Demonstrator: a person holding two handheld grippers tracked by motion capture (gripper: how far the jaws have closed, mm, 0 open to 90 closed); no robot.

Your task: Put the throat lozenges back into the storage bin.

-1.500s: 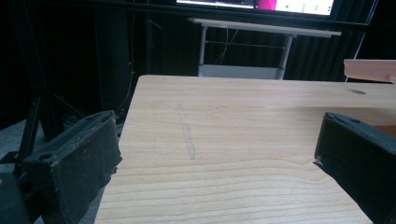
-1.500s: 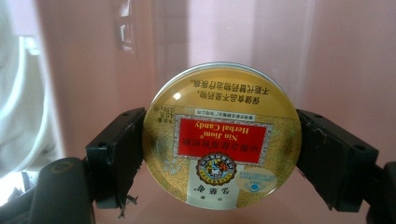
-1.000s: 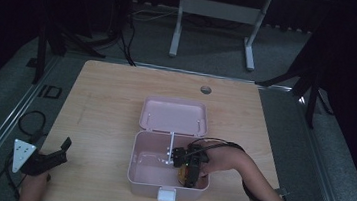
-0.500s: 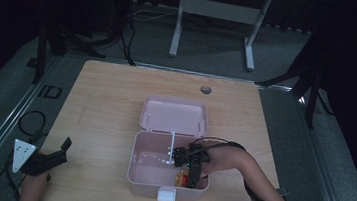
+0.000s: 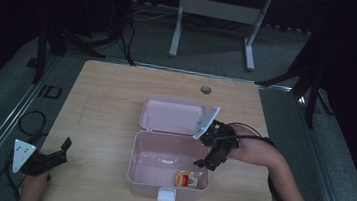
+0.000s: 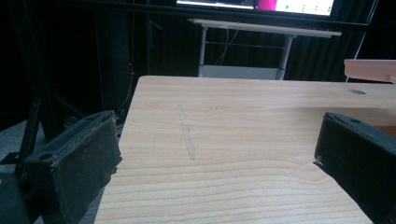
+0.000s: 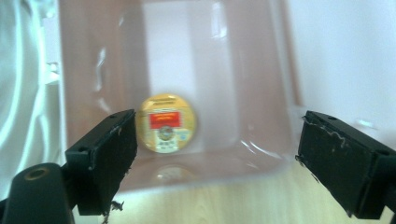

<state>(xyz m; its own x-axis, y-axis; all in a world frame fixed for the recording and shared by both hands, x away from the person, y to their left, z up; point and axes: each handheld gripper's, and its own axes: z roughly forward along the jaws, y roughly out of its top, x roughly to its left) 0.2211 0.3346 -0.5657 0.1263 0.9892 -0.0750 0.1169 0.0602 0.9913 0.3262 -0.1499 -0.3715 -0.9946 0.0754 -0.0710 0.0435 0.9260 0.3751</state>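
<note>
**Right claw wide open above the pink box, round packet below it**

Right claw [image 5: 209,156] hangs over the right rim of the open pink box [image 5: 144,175], jaws spread wide and holding nothing. In the right gripper view the two black jaws stand far apart at either side, and the small round yellow packet with a red label [image 7: 165,123] lies flat on the box floor, showing just beside the left jaw and apart from both. From the high view that packet [image 5: 187,179] sits in the box's near right corner, close to the front wall and a little below and left of the claw. The grey three-cornered plate on the gripper tilts up beside the box's lid [image 5: 172,115], which lies flat open behind the box on the wooden counter [image 5: 105,108]. A white latch [image 5: 166,195] shows on the box's front edge.

Over on the near left edge of the counter, left claw [image 5: 58,150] rests in the person's hand, well apart from the box. Its jaws are wide open too, nothing between them, with bare wood grain stretching ahead in the left gripper view.
</note>
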